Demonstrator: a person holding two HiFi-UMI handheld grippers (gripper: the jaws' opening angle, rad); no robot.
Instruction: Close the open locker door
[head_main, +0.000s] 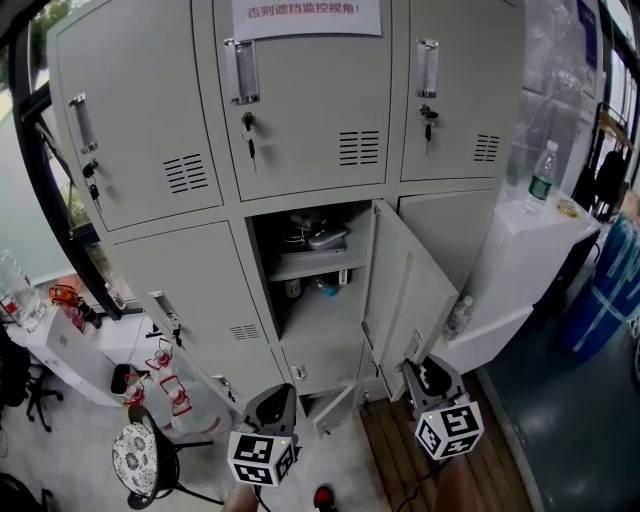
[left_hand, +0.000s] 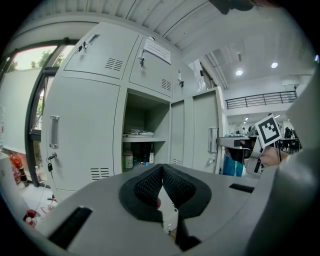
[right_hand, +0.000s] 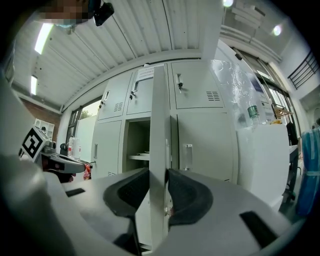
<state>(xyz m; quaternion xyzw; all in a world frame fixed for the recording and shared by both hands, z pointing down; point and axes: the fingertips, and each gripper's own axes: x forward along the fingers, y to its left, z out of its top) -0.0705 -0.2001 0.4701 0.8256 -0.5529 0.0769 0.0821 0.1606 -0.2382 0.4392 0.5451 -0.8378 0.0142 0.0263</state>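
The grey locker bank fills the head view, and its middle compartment (head_main: 312, 268) stands open with a shelf and small items inside. That compartment's door (head_main: 400, 290) swings out toward me, hinged on the right. My right gripper (head_main: 425, 378) is at the door's lower free edge. In the right gripper view the door edge (right_hand: 160, 125) runs straight up between the pads, and the right gripper (right_hand: 159, 192) is closed on it. My left gripper (head_main: 272, 405) hangs low in front of the lockers, its pads shut together on nothing (left_hand: 161, 175). From there the open compartment (left_hand: 145, 135) lies ahead.
Another locker door (head_main: 190, 350) at the lower left also hangs open, and a small bottom door (head_main: 335, 405) is ajar. A white cabinet (head_main: 530, 250) with a bottle (head_main: 541, 172) stands at the right. A patterned stool (head_main: 135, 458) is at my left.
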